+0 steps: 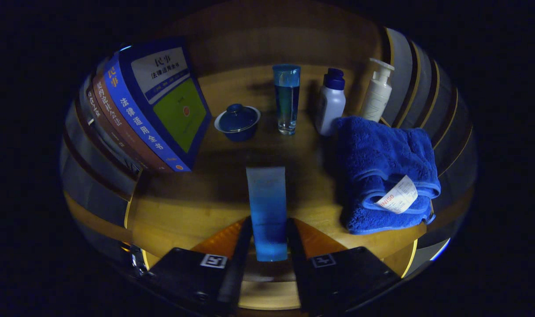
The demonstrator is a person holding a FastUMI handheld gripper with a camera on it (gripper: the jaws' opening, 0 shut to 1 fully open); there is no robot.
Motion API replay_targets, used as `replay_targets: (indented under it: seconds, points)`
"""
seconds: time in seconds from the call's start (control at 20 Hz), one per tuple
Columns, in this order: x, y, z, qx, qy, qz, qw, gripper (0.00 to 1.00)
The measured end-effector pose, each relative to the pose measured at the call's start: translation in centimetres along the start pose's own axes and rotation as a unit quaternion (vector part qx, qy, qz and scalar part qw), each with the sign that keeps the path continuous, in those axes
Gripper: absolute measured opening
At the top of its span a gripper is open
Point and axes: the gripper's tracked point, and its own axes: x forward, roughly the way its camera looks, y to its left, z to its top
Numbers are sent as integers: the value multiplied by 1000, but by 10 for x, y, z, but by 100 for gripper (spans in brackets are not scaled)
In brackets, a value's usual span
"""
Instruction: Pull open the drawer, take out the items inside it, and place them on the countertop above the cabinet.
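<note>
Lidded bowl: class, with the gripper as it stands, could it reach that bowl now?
Probably not yet. The gripper is shut on a blue tube that fills the space between its fingers. The path beyond to the lidded bowl looks free, beside the books and glass.

You're over a wooden countertop (183, 211), warm yellow-brown, dimly lit, shadows pooling mid-surface. At 12 o'clock a plain wooden back panel (267, 39) rises behind it. At 3 and 9 o'clock you see curved grey wall bands (452, 132) with thin yellow edging. Surroundings dark.
</note>
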Motion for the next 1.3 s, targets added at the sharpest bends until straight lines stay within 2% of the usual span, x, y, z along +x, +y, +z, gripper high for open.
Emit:
replay_targets:
  seconds: [0.2,0.5,0.8,1.05,1.3]
  points:
    - [-17,-4,6,6,-23,5,1000,99]
    - [-78,-1,-9,11,-85,29,996,99]
    - [-170,-3,-57,-4,-175,44,984,100]
    - [-238,-11,-131,-5,-250,53,967,99]
    - [-243,-13,-204,5,-273,72,959,99]
